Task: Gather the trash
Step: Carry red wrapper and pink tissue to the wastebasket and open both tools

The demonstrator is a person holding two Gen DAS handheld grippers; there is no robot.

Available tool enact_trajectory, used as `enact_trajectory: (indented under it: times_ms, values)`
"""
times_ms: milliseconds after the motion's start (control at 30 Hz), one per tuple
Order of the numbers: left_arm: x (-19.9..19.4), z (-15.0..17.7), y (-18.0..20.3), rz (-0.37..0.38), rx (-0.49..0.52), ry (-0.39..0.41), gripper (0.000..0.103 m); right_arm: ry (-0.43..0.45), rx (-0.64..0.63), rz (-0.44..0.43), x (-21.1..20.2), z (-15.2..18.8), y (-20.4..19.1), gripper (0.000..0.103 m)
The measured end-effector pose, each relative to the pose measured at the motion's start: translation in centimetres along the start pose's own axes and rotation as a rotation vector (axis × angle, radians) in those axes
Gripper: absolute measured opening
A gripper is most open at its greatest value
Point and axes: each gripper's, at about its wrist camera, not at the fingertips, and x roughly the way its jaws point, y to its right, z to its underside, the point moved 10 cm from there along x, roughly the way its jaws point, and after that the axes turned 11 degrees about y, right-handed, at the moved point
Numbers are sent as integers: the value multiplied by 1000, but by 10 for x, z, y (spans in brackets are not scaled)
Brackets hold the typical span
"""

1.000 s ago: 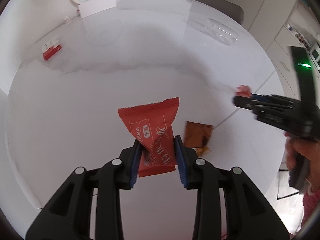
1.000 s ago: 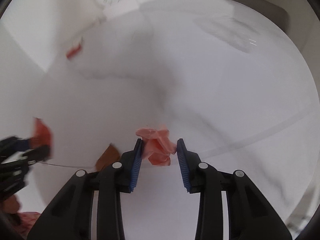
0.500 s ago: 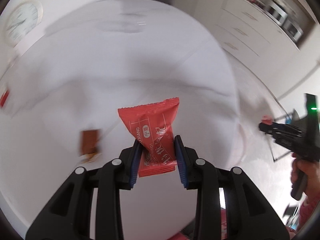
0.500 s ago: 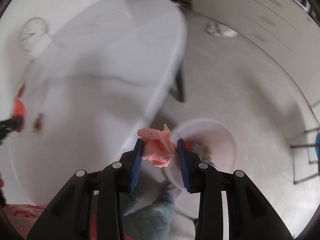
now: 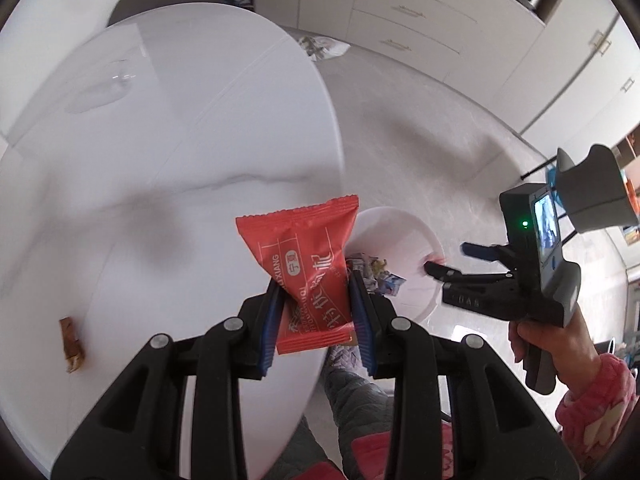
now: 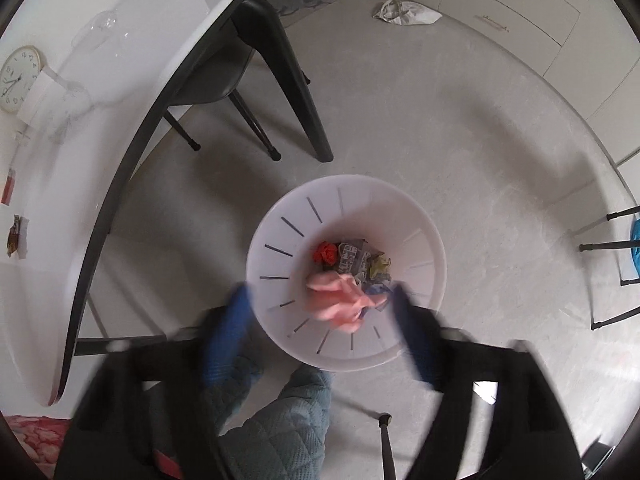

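My left gripper (image 5: 316, 292) is shut on a red snack packet (image 5: 304, 256), held above the edge of the white table (image 5: 160, 200). A white trash bin (image 6: 280, 232) stands on the floor below and shows beside the packet as the bin (image 5: 404, 236). Directly over it, my right gripper (image 6: 318, 294) is opening its jaws, with the blurred blue pads (image 6: 236, 320) far apart. A crumpled pink paper (image 6: 344, 300) hangs loose between them, touching neither pad. The left wrist view shows the right gripper (image 5: 452, 259) over the bin in a hand. Several scraps, one a red ball (image 6: 325, 252), lie in the bin.
A brown wrapper (image 5: 71, 344) lies on the table near its left edge. A dark chair (image 6: 224, 76) and table leg (image 6: 296, 92) stand beside the bin. A white bag (image 6: 404, 12) lies on the floor by the cabinets. Quilted trouser legs (image 6: 292, 420) are just below the bin.
Both grippers swung from over the table to the bin on the floor. The right jaws went from shut on the pink paper to wide apart, and the paper came free.
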Motion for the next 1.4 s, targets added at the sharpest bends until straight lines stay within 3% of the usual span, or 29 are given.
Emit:
enact_trajectory:
  times_ms: [33,100,533,567,633,667,700,767,867,1167,1333,1400]
  values:
    - [4,-2,5,4,8,-6,32,16,0,18,-9,-2,1,94]
    - [13,-5,18,11,23,-16,32,31,-3,37,-16,-9,9,97]
    - [69,-22,99,117,131,-73,32,89,58,149,-74,-21,75,100]
    - [71,-22,105,131,139,-78,35,89,57,159,-76,-20,79,100]
    - [74,-23,116,141,151,-86,57,91,63,167,-76,-18,86,100]
    - [74,-25,121,143,149,-79,77,89,71,169,-77,-17,90,100]
    - [71,-27,122,145,146,-61,87,88,76,170,-76,-16,91,100]
    - [65,-31,125,153,150,-24,94,90,89,175,-76,-14,96,100]
    - [59,-30,128,156,169,-26,94,93,102,177,-76,-13,99,100]
    - [34,-35,100,99,111,18,94,117,76,169,-85,-26,83,100]
    - [-8,-37,35,-4,39,103,94,161,42,112,-96,-52,45,100]
    - [-28,-32,-8,-81,-11,132,94,181,19,79,-100,-64,22,100]
